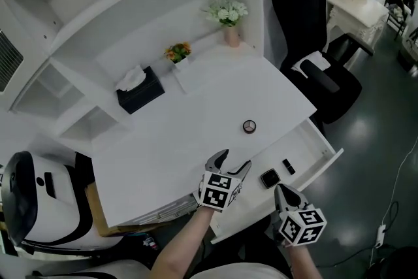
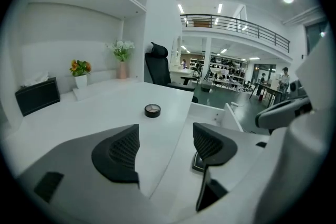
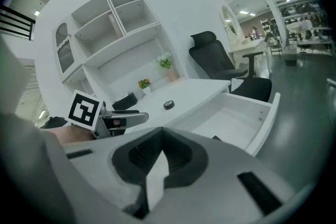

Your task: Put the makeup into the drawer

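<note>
Makeup compact (image 1: 249,126) lies on desk (image 1: 189,117) beyond open, empty left tool (image 1: 235,159); right tool (image 1: 282,190) closed.

The left gripper (image 1: 235,160) and right gripper (image 1: 281,190) are pale grey plastic with curved jaws lined by black ribbed pads (image 2: 123,149), each bearing a white cube (image 1: 219,191) printed with black square markers.

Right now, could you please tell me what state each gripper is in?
Left gripper: open, nothing between its jaws.
Right gripper: shut, holding nothing.
</note>
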`<action>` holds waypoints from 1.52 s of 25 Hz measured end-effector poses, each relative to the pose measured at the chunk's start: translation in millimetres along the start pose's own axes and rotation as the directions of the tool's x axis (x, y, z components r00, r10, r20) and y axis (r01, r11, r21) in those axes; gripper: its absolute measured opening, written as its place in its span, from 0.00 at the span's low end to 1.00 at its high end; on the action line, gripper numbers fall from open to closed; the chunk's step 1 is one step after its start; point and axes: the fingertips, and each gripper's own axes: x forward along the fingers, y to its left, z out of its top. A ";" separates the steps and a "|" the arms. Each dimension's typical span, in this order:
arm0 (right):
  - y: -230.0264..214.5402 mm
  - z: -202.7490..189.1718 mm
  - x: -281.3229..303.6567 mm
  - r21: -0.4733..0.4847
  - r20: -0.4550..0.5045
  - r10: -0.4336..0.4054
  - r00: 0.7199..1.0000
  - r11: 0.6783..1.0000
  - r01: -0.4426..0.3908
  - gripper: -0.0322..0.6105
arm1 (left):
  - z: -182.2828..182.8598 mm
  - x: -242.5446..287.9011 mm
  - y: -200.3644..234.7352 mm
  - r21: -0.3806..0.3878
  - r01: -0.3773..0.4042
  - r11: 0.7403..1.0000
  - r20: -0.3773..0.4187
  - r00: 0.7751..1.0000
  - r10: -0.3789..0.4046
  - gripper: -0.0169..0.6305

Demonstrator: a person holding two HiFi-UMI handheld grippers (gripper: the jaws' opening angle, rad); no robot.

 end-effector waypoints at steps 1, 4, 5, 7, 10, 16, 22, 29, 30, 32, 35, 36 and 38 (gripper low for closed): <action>0.9 0.4 2.5 -0.003 -0.004 0.005 1.000 1.000 -0.005 0.05 | 1.7 1.0 4.2 0.002 -0.007 1.000 0.001 1.000 0.007 0.52; -1.4 2.7 7.8 -0.004 -0.011 0.009 1.000 1.000 -0.009 0.05 | 5.9 7.3 12.9 0.003 -0.020 1.000 0.000 1.000 0.020 0.52; -3.6 4.2 9.1 -0.002 -0.010 0.008 1.000 1.000 -0.008 0.05 | 7.3 10.5 15.1 0.004 -0.024 1.000 -0.002 1.000 0.024 0.52; -9.4 7.9 11.0 0.003 -0.009 0.002 1.000 1.000 -0.002 0.05 | 10.1 18.4 18.1 0.003 -0.029 1.000 -0.008 1.000 0.029 0.51; -20.1 12.8 12.3 0.013 -0.007 -0.013 1.000 1.000 0.013 0.05 | 15.1 33.2 19.5 -0.001 -0.024 1.000 -0.017 1.000 0.024 0.51; -42.3 15.4 12.1 0.037 -0.013 -0.045 0.999 0.998 0.045 0.05 | 27.4 66.4 22.9 0.000 -0.027 1.000 -0.035 0.999 0.027 0.50; -59.6 14.9 11.9 0.061 -0.015 -0.071 0.997 0.996 0.072 0.05 | 32.9 96.5 31.8 -0.013 -0.044 0.999 -0.056 0.997 0.043 0.50; -73.4 17.5 8.5 0.083 -0.011 -0.095 0.995 0.992 0.096 0.05 | 33.5 120.6 40.8 0.002 -0.075 0.997 -0.094 0.993 0.075 0.47; -75.0 17.7 8.0 0.086 -0.009 -0.098 0.995 0.991 0.099 0.05 | 33.7 122.8 41.1 0.005 -0.077 0.997 -0.099 0.992 0.077 0.46; -77.4 17.4 7.1 0.089 -0.007 -0.102 0.995 0.991 0.102 0.05 | 32.8 126.1 41.5 0.016 -0.082 0.997 -0.111 0.990 0.083 0.46; -80.1 16.4 5.5 0.095 -0.007 -0.106 0.994 0.990 0.106 0.05 | 30.0 130.8 42.0 0.037 -0.082 0.996 -0.113 0.990 0.085 0.44; -80.7 16.3 5.1 0.097 -0.007 -0.108 0.994 0.989 0.108 0.05 | 29.4 132.3 42.0 0.043 -0.080 0.996 -0.115 0.990 0.085 0.43; -81.0 16.4 4.4 0.100 -0.005 -0.109 0.994 0.989 0.109 0.05 | 27.2 132.3 41.7 0.051 -0.084 0.995 -0.145 0.985 0.091 0.41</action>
